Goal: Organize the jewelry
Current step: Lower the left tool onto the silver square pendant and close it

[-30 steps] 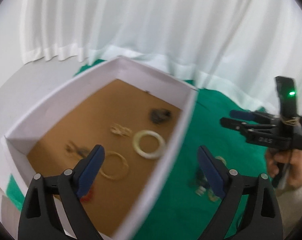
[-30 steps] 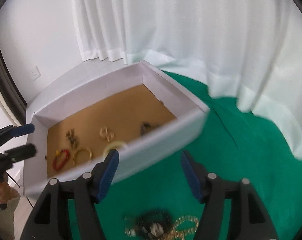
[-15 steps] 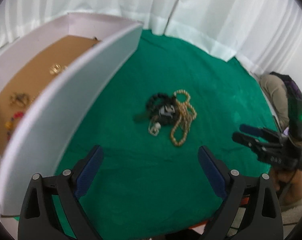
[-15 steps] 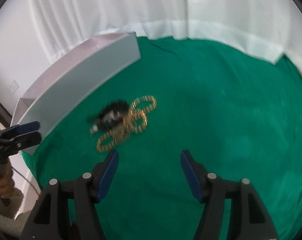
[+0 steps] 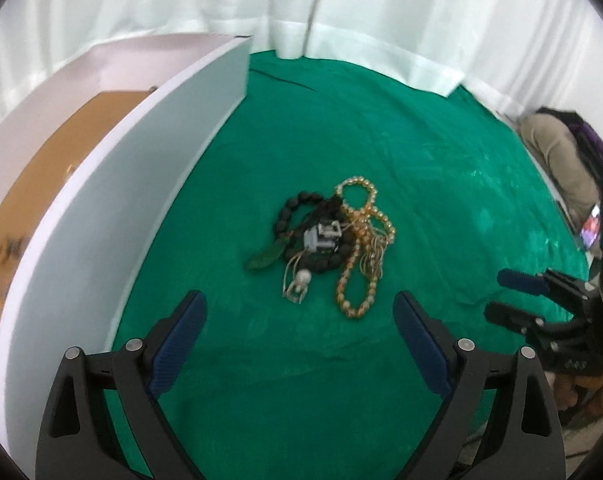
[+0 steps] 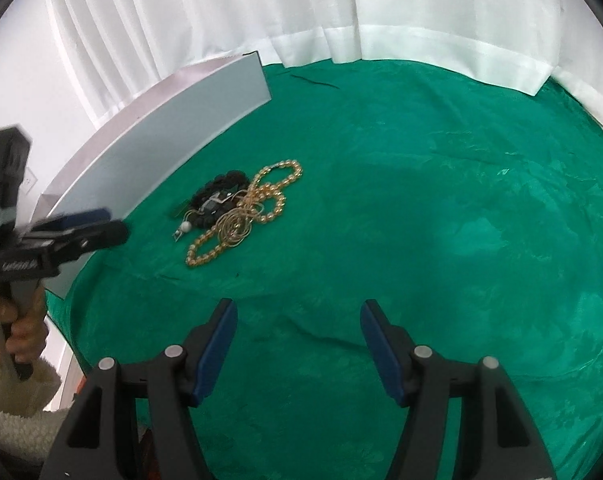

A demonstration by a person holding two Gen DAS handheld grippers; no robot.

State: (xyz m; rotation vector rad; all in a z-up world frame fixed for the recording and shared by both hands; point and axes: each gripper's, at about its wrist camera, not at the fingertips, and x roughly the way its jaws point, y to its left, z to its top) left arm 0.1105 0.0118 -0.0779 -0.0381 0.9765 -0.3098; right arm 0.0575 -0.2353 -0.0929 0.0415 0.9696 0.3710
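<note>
Left wrist view: left gripper (image 5: 299, 336), jaws wide apart and empty, above the green-covered counter (image 5: 441, 184). Beyond lies the tangled jewelry pile (image 5: 333, 246): gold bead strand (image 5: 355, 280), black bead bracelet (image 5: 297, 210), pearl pendant (image 5: 301, 280). Farther left stands the white box (image 5: 141, 152). Right gripper (image 6: 295, 334), likewise parted and empty. Risk: a pinch on one strand may drag the whole knot.

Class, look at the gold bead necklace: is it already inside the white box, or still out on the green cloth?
Out. The gold bead necklace lies tangled with black beads on the green cloth, beside the white box.
</note>
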